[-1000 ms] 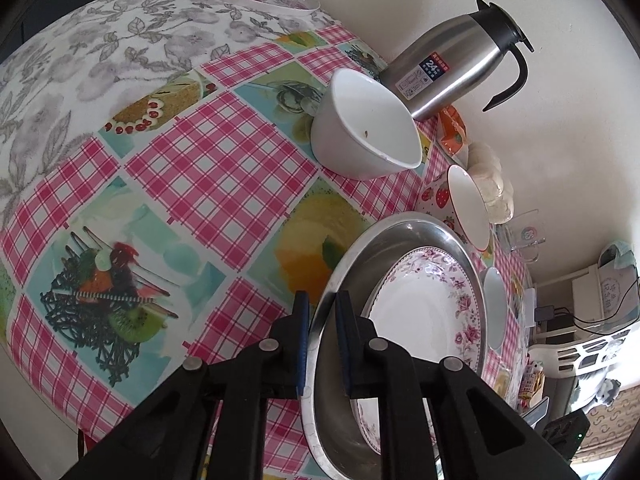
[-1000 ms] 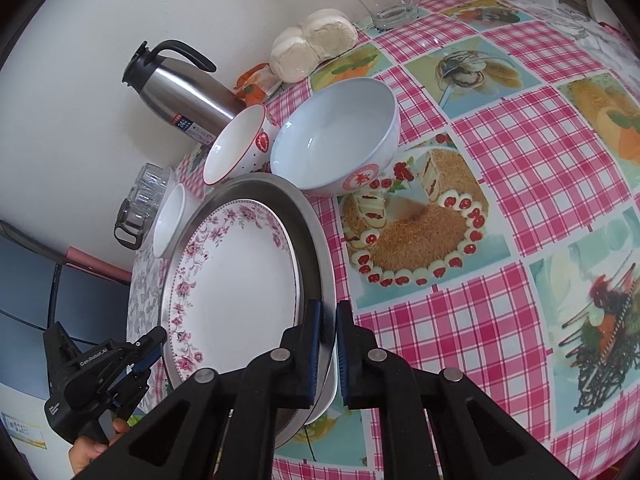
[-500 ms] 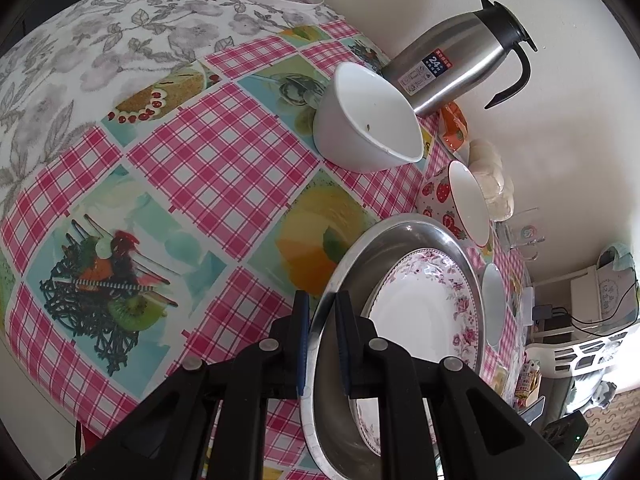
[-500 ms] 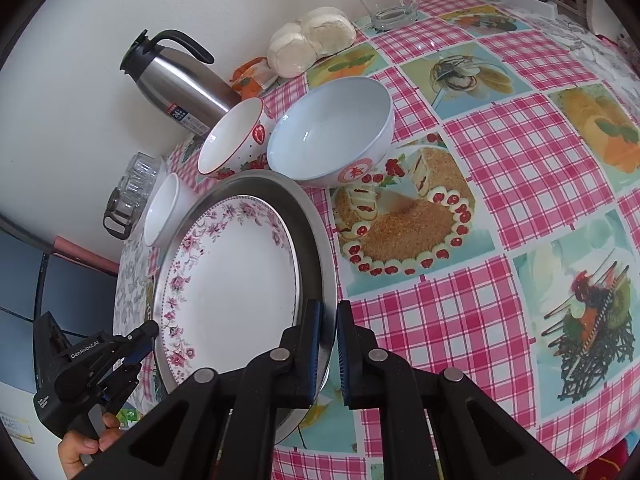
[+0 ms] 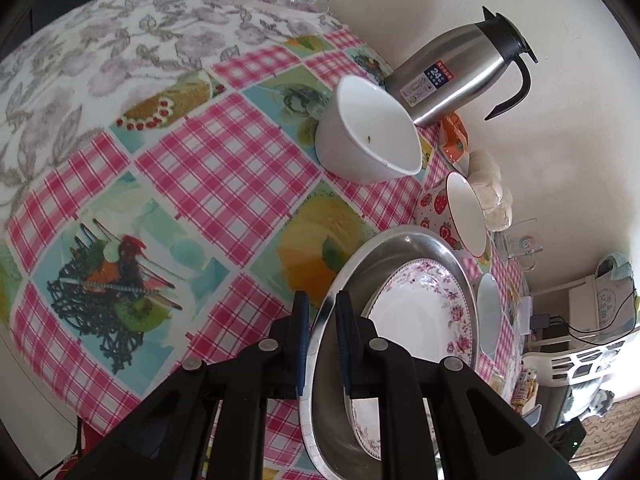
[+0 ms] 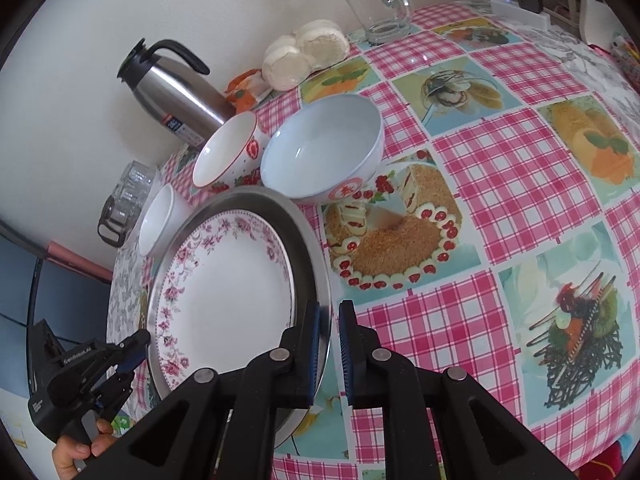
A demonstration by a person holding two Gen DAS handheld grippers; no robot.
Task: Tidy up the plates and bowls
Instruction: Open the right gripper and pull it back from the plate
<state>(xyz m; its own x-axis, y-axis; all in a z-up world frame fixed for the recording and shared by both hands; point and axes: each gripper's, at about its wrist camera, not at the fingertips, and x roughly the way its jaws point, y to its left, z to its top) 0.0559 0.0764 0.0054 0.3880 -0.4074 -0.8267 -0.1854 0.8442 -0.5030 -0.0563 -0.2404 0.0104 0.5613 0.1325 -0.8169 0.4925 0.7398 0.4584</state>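
The steel tray (image 6: 308,240) sits on the checked tablecloth (image 6: 500,168), caught between both tools: the right gripper (image 6: 329,344) pinches its near rim, and the left gripper (image 5: 322,336) is clamped on the rim at the opposite side. Both pairs of jaws are drawn in tight with only the thin metal edge between their blue pads. Inside the tray lies a floral-rimmed plate (image 6: 228,292), flat and empty. Just beyond the tray stand three bowls, all empty: a large pale bowl (image 6: 320,152) touching the tray's far edge, a strawberry bowl (image 6: 228,148) beside it, and a small white bowl (image 6: 158,220) close against the tray on the left gripper's side. Behind them, by the wall, a steel thermos jug (image 6: 172,88) stands with wrapped buns (image 6: 304,52) and a glass mug (image 6: 380,8) further along. A hand (image 6: 76,448) grasps the left gripper's handle.
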